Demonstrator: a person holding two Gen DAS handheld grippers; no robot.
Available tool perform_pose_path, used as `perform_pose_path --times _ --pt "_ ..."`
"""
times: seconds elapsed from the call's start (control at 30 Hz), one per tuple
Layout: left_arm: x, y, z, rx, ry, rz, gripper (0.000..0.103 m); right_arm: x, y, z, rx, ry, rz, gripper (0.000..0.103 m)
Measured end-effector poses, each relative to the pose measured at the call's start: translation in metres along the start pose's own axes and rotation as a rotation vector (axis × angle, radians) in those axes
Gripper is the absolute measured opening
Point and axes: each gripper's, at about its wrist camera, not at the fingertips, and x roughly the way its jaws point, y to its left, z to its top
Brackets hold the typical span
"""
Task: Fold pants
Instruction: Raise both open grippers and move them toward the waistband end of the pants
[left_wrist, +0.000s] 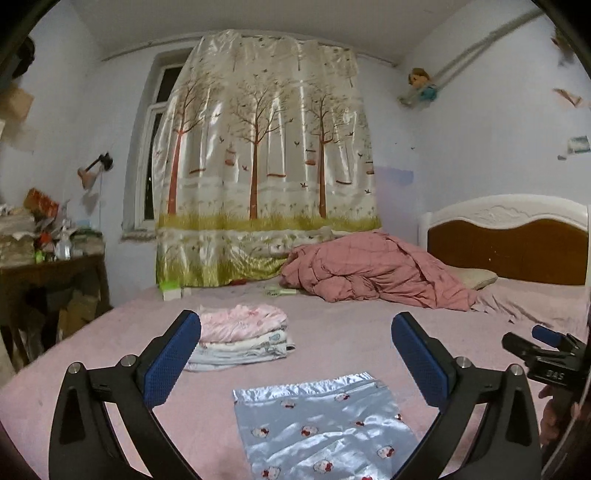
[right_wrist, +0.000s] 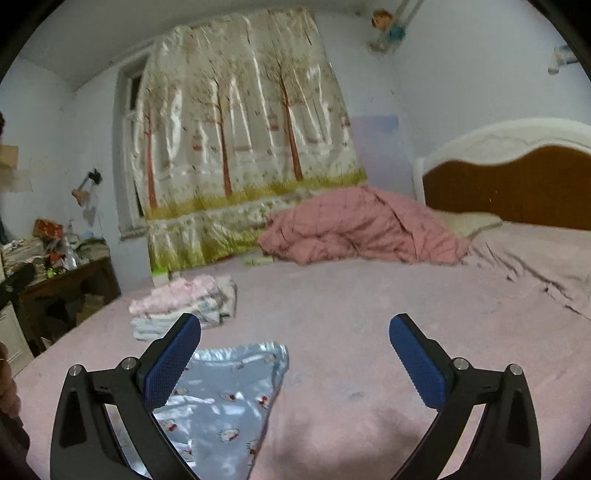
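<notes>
Shiny light-blue satin pants (left_wrist: 321, 424) with small cartoon prints lie flat on the pink bed sheet (left_wrist: 332, 332), folded into a rough rectangle. My left gripper (left_wrist: 295, 354) is open and empty, held just above the pants' far edge. My right gripper (right_wrist: 295, 354) is open and empty over bare sheet, with the pants (right_wrist: 218, 402) below its left finger. The right gripper also shows at the right edge of the left wrist view (left_wrist: 543, 343).
A stack of folded pink and white clothes (left_wrist: 240, 336) sits just beyond the pants, also in the right wrist view (right_wrist: 184, 306). A crumpled pink quilt (left_wrist: 369, 273) and pillow lie near the headboard (left_wrist: 509, 236). A cluttered wooden desk (left_wrist: 48, 266) stands left of the bed.
</notes>
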Motion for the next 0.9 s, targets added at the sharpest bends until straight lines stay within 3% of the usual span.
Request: perform_pose_path --times 0.3,0.4,0.67,0.9 --pt "0.027 -0.009 0.007 0.07 -0.016 0.108 0.103 0.035 -0.025 0.02 0.007 0.03 -0.073 0.103" --pt "0.038 -0.001 0.017 0.051 0.016 0.105 0.103 0.051 -0.024 0.04 -0.002 0.06 -0.022 0.103" --pt "0.051 0.014 0.047 0.036 -0.05 0.111 0.103 0.084 -0.006 0.095 -0.009 -0.03 0.043 0.103" --pt "0.076 0.04 0.035 -0.014 -0.055 0.188 0.103 0.123 0.017 0.115 -0.05 -0.06 0.143 0.103"
